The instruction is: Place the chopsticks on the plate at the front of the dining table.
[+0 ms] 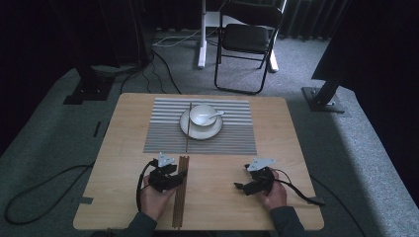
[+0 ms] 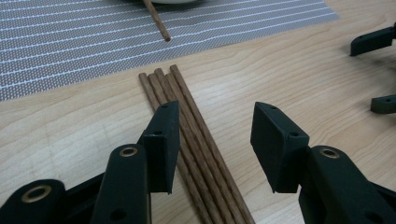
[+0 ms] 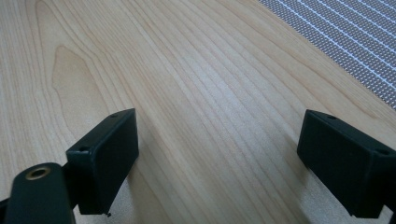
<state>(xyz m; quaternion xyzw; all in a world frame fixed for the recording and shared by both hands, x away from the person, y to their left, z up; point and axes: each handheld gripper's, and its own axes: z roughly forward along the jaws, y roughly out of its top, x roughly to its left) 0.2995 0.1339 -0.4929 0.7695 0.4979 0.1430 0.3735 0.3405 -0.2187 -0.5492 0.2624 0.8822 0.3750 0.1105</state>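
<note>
Nearest the table's front edge, both hands resting on the wood: left gripper (image 1: 170,175) spread wide over the bundle of brown chopsticks (image 2: 196,135), nothing pinched yet, one jaw right at the bundle's edge and the other well clear over bare wood; whether that near jaw actually touches, hard to say. Off to the other side, right gripper (image 1: 249,186) likewise gaping, empty, with plain table (image 3: 187,93) between its jaws. Farther out, across the striped placemat (image 1: 232,138), one lone chopstick (image 1: 188,126) already lying beside the plate (image 1: 185,129), its tip just reaching the mat's near edge; on the plate a white bowl (image 1: 200,117) with a spoon (image 1: 215,115) leaning in it. By the look of it, table-setting partly done: one stick placed, its partner still to be picked from the bundle and carried over. Exact count of sticks in the bundle unclear, lower ends cut off behind the jaws; bowl's contents too small to make out. Beyond the table, a folding chair (image 1: 245,39) on grey carpet.
</note>
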